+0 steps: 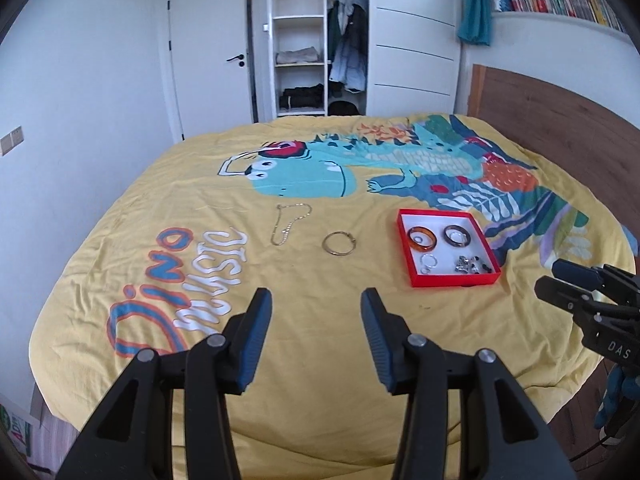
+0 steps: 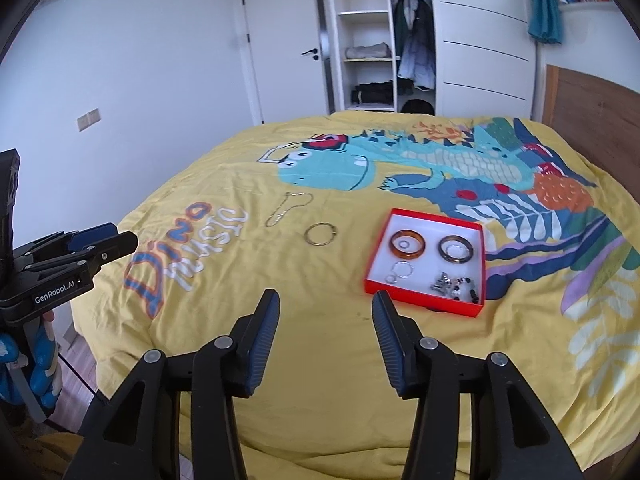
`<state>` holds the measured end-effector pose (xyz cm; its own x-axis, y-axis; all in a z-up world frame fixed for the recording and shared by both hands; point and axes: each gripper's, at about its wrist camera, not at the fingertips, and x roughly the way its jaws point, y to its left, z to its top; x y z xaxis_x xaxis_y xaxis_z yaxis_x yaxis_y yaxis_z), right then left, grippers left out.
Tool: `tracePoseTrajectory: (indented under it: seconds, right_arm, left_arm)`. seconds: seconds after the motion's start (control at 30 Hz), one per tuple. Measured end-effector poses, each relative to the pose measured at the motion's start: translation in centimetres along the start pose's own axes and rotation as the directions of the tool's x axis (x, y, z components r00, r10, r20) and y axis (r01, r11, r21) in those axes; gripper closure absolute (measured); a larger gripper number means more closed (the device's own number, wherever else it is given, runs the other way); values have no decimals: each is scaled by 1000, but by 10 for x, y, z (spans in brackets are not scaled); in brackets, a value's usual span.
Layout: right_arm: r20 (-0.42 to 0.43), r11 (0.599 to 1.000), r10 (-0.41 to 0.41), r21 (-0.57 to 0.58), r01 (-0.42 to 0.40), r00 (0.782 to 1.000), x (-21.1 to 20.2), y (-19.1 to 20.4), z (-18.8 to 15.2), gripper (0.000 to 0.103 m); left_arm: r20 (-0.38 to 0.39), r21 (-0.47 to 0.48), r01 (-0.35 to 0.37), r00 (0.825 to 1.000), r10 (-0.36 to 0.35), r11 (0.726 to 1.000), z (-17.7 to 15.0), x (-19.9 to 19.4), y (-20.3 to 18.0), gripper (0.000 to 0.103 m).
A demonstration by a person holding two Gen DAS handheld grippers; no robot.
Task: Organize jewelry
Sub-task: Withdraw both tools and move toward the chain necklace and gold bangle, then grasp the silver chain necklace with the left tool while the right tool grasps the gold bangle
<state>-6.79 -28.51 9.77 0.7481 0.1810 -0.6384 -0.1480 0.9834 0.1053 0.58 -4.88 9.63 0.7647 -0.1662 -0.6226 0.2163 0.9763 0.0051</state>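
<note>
Grippers [image 1: 316,300] [image 2: 325,300] apart, empty, above bedspread [image 1: 320,360]

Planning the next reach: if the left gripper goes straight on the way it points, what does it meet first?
Probably bare bedspread. The open left gripper aims at the cloth short of the thin bangle, with nothing between; depth is uncertain.
</note>
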Motion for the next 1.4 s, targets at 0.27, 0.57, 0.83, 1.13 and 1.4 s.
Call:
tracePoseTrajectory:
  seconds: [0.27, 0.57, 0.83, 1.13, 1.4]
  right_arm:
    - [-58, 998, 47, -41, -50, 997, 37, 24, 9, 55]
    - [-151, 994, 110, -6, -113, 982, 123, 22, 24, 55]
    - [-229, 993, 118, 5, -120, 966, 222, 5, 52, 55]
    - [-300, 993, 120, 46, -111, 946, 336, -19, 79, 55]
    - [-370, 991, 97, 123, -54, 924, 410, -34, 83, 55]
  left_arm:
    - [-60, -73, -35, 998, 30, 997, -8, 31, 37, 57]
    - [-177, -138, -63, 984, 38, 988, -10, 122, 80, 54]
    - [-219, -136, -29, 976, -2, 990, 33, 234, 95, 47]
    - [-281, -118, 9, 959, -42, 993, 59, 350, 97, 47]
    - [-306, -82, 31, 951, -54, 996, 67, 422, 92, 47]
